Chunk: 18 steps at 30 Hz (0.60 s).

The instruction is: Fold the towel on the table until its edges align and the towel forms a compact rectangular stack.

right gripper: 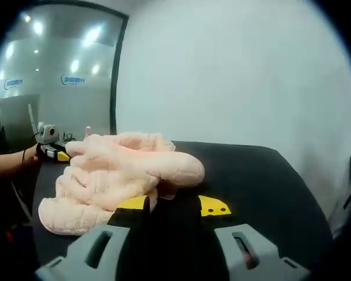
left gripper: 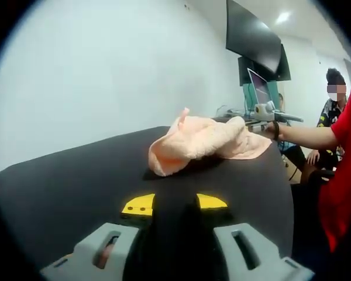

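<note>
A peach towel (left gripper: 205, 140) lies crumpled in a heap on the black table (left gripper: 76, 181), toward its far side in the left gripper view. My left gripper (left gripper: 175, 202) is shut and holds nothing, a short way in front of the towel's near edge. A hand holds my right gripper (left gripper: 263, 114) against the towel's far right edge. In the right gripper view the towel (right gripper: 117, 170) bulks right in front of my right gripper (right gripper: 174, 202), which is shut on a low flap of it. The left gripper (right gripper: 50, 143) shows beyond the heap on the left.
A white wall stands behind the table. Dark monitors (left gripper: 254, 41) hang at the back right, above a seated person (left gripper: 333, 111). A person in a red top (left gripper: 345, 164) stands at the table's right edge. A glass partition (right gripper: 58, 76) rises at the left.
</note>
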Each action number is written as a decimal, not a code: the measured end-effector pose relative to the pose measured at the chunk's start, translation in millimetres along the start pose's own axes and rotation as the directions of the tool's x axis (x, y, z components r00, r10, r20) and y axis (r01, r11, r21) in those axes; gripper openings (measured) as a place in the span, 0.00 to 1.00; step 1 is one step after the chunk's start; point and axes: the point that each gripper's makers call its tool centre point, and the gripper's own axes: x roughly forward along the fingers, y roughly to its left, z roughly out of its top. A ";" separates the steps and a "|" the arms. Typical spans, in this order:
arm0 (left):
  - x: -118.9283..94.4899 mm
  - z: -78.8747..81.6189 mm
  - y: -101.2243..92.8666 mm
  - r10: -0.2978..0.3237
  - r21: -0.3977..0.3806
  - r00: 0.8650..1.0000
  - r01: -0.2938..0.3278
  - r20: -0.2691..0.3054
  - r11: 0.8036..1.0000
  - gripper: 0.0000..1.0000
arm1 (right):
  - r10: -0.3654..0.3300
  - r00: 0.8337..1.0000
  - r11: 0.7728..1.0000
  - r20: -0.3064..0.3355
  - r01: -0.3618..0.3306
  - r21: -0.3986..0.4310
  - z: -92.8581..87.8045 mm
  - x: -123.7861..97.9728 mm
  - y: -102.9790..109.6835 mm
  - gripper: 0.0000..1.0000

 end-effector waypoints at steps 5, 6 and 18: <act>0.0 -0.2 0.3 0.000 0.000 1.000 0.000 0.000 1.000 0.28 | -0.001 1.000 1.000 0.000 0.001 0.001 0.8 2.7 -5.5 0.29; 0.0 -0.3 0.4 0.000 0.000 1.000 0.000 0.000 1.000 0.28 | 0.000 1.000 1.000 0.001 0.000 0.001 0.8 2.4 -5.0 0.29; -0.1 0.2 -1.2 0.002 0.000 1.000 -0.002 0.001 1.000 0.28 | 0.001 1.000 1.000 0.000 -0.001 -0.002 -0.5 -1.6 3.8 0.29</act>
